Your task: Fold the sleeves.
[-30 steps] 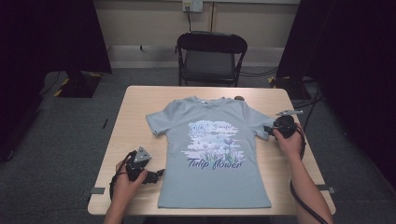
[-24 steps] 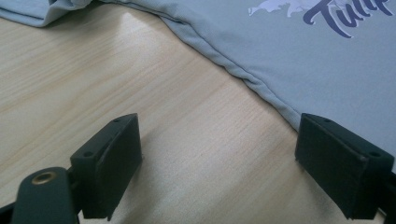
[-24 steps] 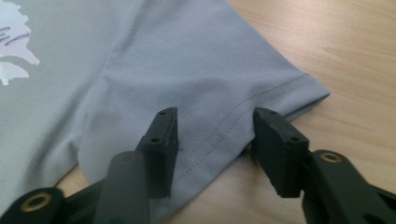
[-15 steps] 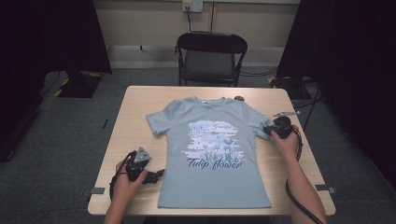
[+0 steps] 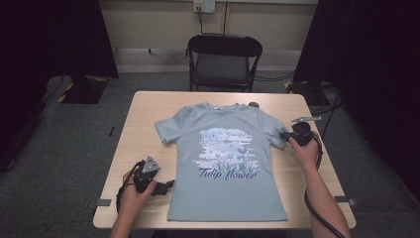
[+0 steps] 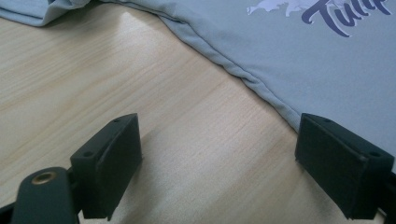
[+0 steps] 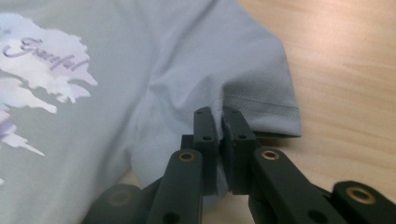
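A light blue T-shirt [image 5: 225, 163] with a tulip print lies flat, front up, on the wooden table [image 5: 148, 114]. My right gripper [image 5: 283, 135] is at the shirt's right sleeve [image 7: 261, 88]. In the right gripper view its jaws [image 7: 219, 122] have just been closing and now pinch a fold of fabric at the sleeve seam. My left gripper [image 5: 166, 186] rests on the table beside the shirt's lower left side. Its jaws [image 6: 219, 154] stand wide open over bare wood, with the shirt's side hem [image 6: 299, 42] just past the right jaw.
A black folding chair [image 5: 223, 59] stands behind the table's far edge. A small dark object [image 5: 253, 104] lies by the shirt's collar at the far edge. Cables trail from both grippers toward the table's near edge.
The right gripper has shifted slightly left onto the sleeve's edge. The left hand and gripper have stayed where they were.
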`<state>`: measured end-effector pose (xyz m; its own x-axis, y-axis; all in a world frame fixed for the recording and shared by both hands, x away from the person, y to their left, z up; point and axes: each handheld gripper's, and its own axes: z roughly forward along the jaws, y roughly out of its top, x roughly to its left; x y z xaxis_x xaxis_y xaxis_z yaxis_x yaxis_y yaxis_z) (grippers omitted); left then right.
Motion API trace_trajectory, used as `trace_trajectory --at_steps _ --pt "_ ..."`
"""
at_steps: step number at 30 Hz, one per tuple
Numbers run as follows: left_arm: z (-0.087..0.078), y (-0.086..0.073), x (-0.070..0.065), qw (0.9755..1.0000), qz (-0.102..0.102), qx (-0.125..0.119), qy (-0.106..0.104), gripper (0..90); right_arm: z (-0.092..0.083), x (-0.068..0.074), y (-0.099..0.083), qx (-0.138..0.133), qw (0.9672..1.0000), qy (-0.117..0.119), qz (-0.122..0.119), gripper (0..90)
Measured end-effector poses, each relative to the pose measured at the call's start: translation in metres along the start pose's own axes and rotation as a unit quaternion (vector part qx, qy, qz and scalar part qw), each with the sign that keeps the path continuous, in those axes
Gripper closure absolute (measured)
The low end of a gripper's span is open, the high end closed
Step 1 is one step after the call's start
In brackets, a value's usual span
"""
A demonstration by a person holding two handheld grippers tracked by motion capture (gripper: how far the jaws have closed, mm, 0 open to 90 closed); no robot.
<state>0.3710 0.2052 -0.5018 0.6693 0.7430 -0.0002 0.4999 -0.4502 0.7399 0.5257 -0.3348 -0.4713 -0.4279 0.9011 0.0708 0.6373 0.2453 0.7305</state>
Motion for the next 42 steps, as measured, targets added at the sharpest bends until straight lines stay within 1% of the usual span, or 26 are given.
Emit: trace_trajectory --at_steps 2,4,6,9,12,17,20,22,23,26,30,33,36,37,38,39,42 --pt "0.000 0.000 0.000 1.0000 0.000 0.000 0.000 14.1 -0.003 0.000 0.003 -0.004 1.0000 -0.002 -0.004 85.1" --pt "0.000 0.000 0.000 1.0000 0.000 0.000 0.000 14.1 -0.006 0.001 0.004 -0.010 0.9999 0.002 -0.005 85.1" --pt "0.000 0.000 0.000 1.0000 0.000 0.000 0.000 14.1 -0.007 0.003 0.005 -0.016 0.9998 0.005 -0.011 85.0" --pt "0.000 0.000 -0.001 1.0000 -0.001 0.000 0.000 14.2 -0.007 0.005 0.006 -0.013 0.9996 0.012 -0.021 85.0" --pt "-0.001 0.000 -0.001 1.0000 0.000 0.001 0.000 14.1 -0.008 0.007 0.008 -0.023 0.9994 0.018 -0.020 85.0" --pt "-0.001 0.000 -0.001 1.0000 0.000 0.001 0.000 14.2 -0.011 0.012 0.015 -0.028 0.9988 0.022 -0.034 85.0" --pt "-0.001 0.000 -0.001 1.0000 0.000 0.001 0.000 14.1 -0.013 0.015 0.018 -0.035 0.9984 0.027 -0.034 85.0" --pt "-0.001 0.000 -0.001 1.0000 0.000 0.001 0.000 14.1 -0.013 0.017 0.020 -0.034 0.9983 0.027 -0.039 85.0" --pt "-0.001 0.000 -0.001 1.0000 -0.001 0.001 0.000 14.1 -0.013 0.020 0.022 -0.035 0.9980 0.031 -0.042 85.0" --pt "-0.001 0.000 -0.001 1.0000 -0.001 0.001 0.000 14.1 -0.012 0.023 0.023 -0.033 0.9979 0.032 -0.045 85.0" --pt "-0.001 0.000 -0.001 1.0000 -0.001 0.001 0.000 14.1 -0.012 0.028 0.025 -0.037 0.9975 0.035 -0.050 84.9" --pt "-0.001 0.000 -0.001 1.0000 -0.001 0.001 0.000 14.1 -0.011 0.031 0.027 -0.033 0.9972 0.036 -0.057 84.9" --pt "-0.001 0.000 -0.001 1.0000 0.000 0.001 0.000 14.1 -0.011 0.035 0.030 -0.036 0.9968 0.039 -0.059 84.9" --pt "-0.001 0.000 -0.001 1.0000 0.000 0.001 0.000 14.2 -0.010 0.038 0.032 -0.036 0.9965 0.042 -0.063 84.9" --pt "-0.001 0.000 -0.001 1.0000 0.000 0.001 0.000 14.2 -0.010 0.038 0.032 -0.036 0.9965 0.042 -0.063 84.9" --pt "-0.001 0.000 -0.001 1.0000 -0.001 0.001 0.000 14.1 -0.010 0.042 0.035 -0.038 0.9961 0.045 -0.066 84.6" --pt "-0.001 0.000 -0.001 1.0000 -0.001 0.001 0.000 14.1 -0.009 0.046 0.037 -0.037 0.9956 0.048 -0.071 84.6"
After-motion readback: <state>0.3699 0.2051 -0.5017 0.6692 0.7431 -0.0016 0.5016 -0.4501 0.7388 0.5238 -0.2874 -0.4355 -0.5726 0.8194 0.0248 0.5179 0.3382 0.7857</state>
